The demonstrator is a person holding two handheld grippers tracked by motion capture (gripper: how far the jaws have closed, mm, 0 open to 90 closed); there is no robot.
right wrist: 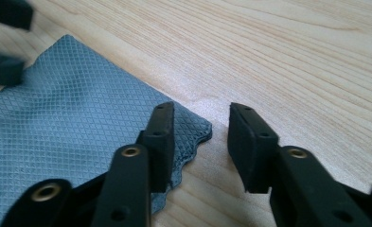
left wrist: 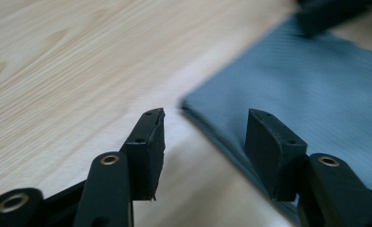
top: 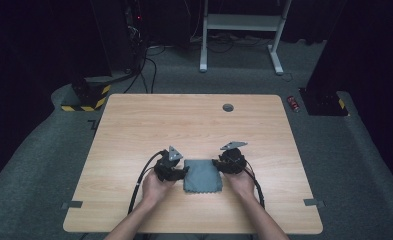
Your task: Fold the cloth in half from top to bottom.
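Now both grippers (top: 184,172) (top: 215,163) beside folded cloth (top: 202,176)

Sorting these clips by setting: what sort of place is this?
Probably a lab or recording studio: a bare wooden table on grey carpet, dark curtained surroundings, cabled equipment behind, hazard-striped stand bases.

No legible text, label, brand, number or sign on anything.

Cloth (top: 202,175) on table (top: 134,130), btwn grippers.
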